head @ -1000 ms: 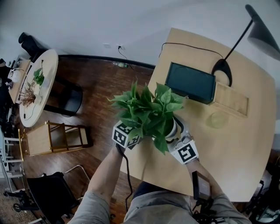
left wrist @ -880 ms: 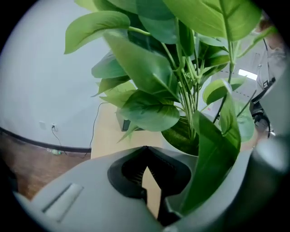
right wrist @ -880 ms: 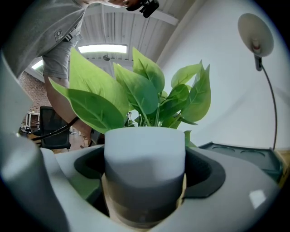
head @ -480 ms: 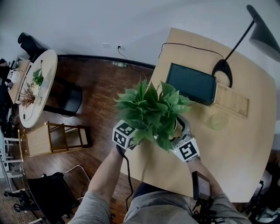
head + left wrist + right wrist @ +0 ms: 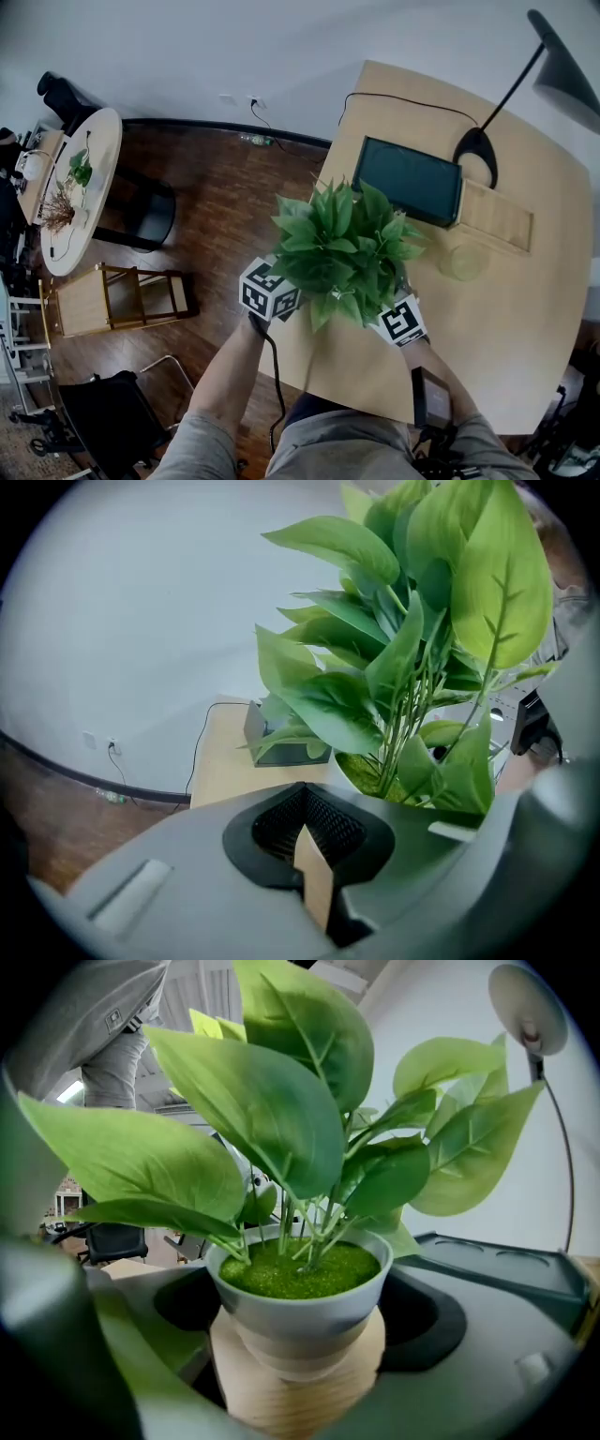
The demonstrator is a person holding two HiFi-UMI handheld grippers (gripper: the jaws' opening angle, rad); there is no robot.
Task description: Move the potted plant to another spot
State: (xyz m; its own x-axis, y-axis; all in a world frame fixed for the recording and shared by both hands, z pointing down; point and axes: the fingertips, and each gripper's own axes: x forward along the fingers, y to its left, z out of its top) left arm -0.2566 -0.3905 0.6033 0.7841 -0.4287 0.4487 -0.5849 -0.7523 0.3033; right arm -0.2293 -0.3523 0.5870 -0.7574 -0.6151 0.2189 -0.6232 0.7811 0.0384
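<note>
Right gripper view: your right hand-held gripper [image 5: 298, 1387] clamps the pot [image 5: 298, 1309]; carry it level. Your left hand-held gripper [image 5: 314, 878] beside it is closed, empty.

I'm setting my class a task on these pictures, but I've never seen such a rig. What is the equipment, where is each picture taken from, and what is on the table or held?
There is no robot: a person holds a two-jaw gripper in each hand. One picture comes from a head camera looking down, and the other two from cameras riding on the grippers. The right gripper clamps the pot of the potted plant. The left gripper is shut and empty beside it. The wooden table also carries a dark screen and a lamp base.
</note>
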